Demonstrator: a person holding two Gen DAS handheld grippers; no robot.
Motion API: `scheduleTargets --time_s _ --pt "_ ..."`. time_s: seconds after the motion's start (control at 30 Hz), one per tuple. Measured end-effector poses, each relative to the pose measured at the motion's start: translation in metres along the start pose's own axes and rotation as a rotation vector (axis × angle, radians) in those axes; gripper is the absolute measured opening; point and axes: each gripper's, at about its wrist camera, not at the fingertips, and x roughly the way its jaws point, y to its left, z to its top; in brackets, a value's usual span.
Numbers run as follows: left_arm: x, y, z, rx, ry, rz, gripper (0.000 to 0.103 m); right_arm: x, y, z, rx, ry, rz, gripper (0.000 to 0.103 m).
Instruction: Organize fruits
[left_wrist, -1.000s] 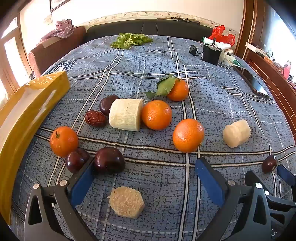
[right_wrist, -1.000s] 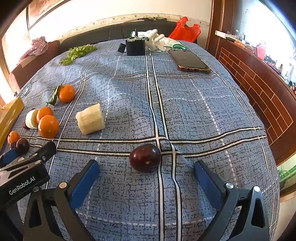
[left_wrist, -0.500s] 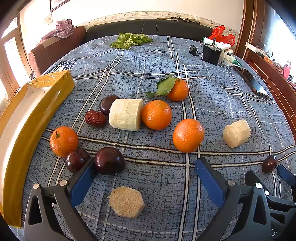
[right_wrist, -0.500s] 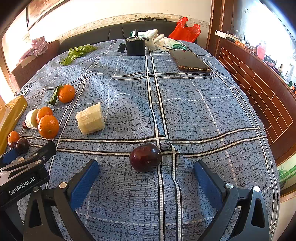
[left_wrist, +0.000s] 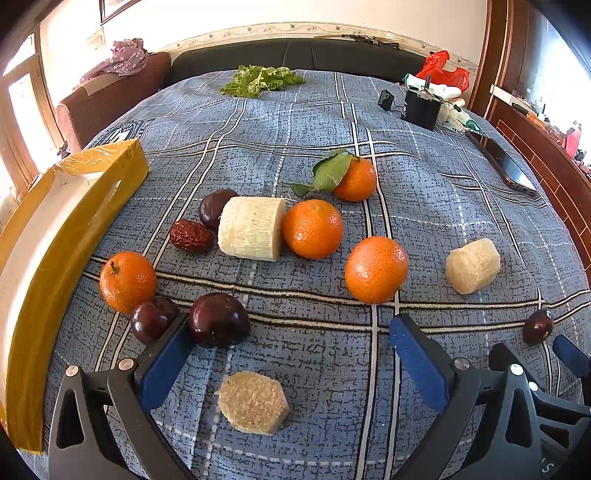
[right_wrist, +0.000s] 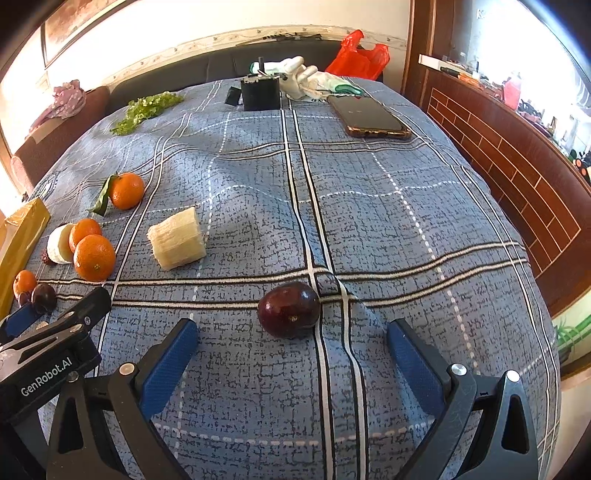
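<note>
Fruits lie scattered on a blue plaid cloth (left_wrist: 443, 206). In the left wrist view there are several oranges (left_wrist: 313, 229), dark plums (left_wrist: 218, 319), a red date (left_wrist: 190, 236), pale cane pieces (left_wrist: 252, 228) and a cut cane chunk (left_wrist: 252, 402). My left gripper (left_wrist: 288, 354) is open and empty; its left fingertip touches the plums. In the right wrist view my right gripper (right_wrist: 288, 350) is open and empty just in front of a lone dark plum (right_wrist: 289, 309). A yellow tray (left_wrist: 51, 236) lies at the left.
Lettuce (left_wrist: 258, 79), a black box (right_wrist: 260, 92), a phone (right_wrist: 367, 117), gloves (right_wrist: 306, 79) and a red bag (right_wrist: 360, 55) sit at the far end. A wooden rail (right_wrist: 509, 162) runs along the right. The left gripper's body (right_wrist: 48, 350) shows in the right wrist view.
The yellow tray has shifted at the left, its far end moving further onto the cloth. Both grippers and the fruits have stayed still.
</note>
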Motion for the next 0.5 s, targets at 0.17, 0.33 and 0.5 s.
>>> scheduleTargets --time_s 0.17,0.33,0.5 --pt "0.0001 -0.0002 0.0001 -0.002 0.000 0.002 0.103 -0.0017 -0.0018 -0.0023 0.016 0.007 -0.007 0.103" --pt "-0.0013 -0.0008 0.0010 0.010 0.014 -0.008 0.103 -0.0026 -0.0013 -0.0033 0.021 0.001 -0.014 0.103" --pt "0.0034 0.0005 0.0055 0.028 0.048 -0.014 0.103 -0.0023 -0.0014 -0.0030 0.021 0.000 -0.015 0.103"
